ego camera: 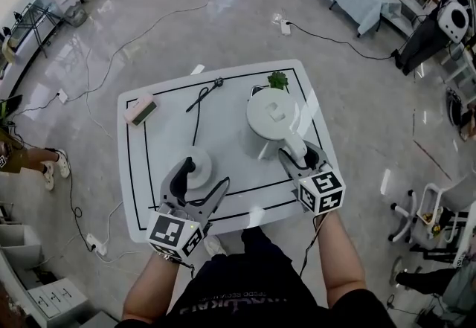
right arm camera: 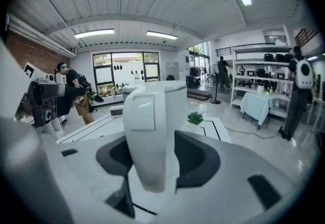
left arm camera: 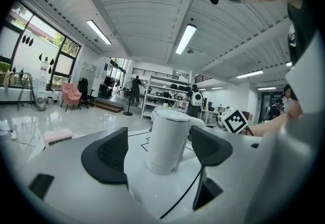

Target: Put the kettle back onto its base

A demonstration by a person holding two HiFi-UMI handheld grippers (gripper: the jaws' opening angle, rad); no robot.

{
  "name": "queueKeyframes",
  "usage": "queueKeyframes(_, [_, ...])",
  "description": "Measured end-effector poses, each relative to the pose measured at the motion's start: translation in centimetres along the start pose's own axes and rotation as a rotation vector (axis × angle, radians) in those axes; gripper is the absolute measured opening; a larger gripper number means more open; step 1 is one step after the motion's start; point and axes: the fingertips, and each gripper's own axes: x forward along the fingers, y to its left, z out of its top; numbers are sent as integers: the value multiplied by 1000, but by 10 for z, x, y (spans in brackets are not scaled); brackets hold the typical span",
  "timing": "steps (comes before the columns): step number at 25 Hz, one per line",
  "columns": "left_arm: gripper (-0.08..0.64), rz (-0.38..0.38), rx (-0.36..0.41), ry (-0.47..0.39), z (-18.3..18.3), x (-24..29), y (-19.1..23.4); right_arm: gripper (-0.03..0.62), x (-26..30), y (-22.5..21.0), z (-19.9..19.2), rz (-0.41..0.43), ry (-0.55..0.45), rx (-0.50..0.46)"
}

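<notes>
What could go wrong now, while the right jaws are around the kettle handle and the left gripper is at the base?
1. The right gripper has its jaws either side of the handle without a clearly firm grip; lifted now, the kettle could slip or tip.
2. The left gripper, jaws open, sits at the base, so the kettle might bump it on landing.

Nothing here can be read as a word or number. The dark shirt (ego camera: 245, 298) at six o'clock carries pale print, too blurred to spell. The cube (ego camera: 176, 233) at seven o'clock and the other cube (ego camera: 321, 191) at four o'clock show only black-and-white square patterns.
</notes>
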Motion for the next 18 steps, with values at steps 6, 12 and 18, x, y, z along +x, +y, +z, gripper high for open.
queueKeyframes(6, [379,3,-4,3,-1,5,2,123,1,7,0,6,-9,-17])
queueKeyframes(12, [377,6,-13,14,-6,5,4,117,1,8,0,-7,-25,-35])
queueKeyframes(18, [373,12,-16,11,-4,2,9,115,0,9,0,-20,-24,-40])
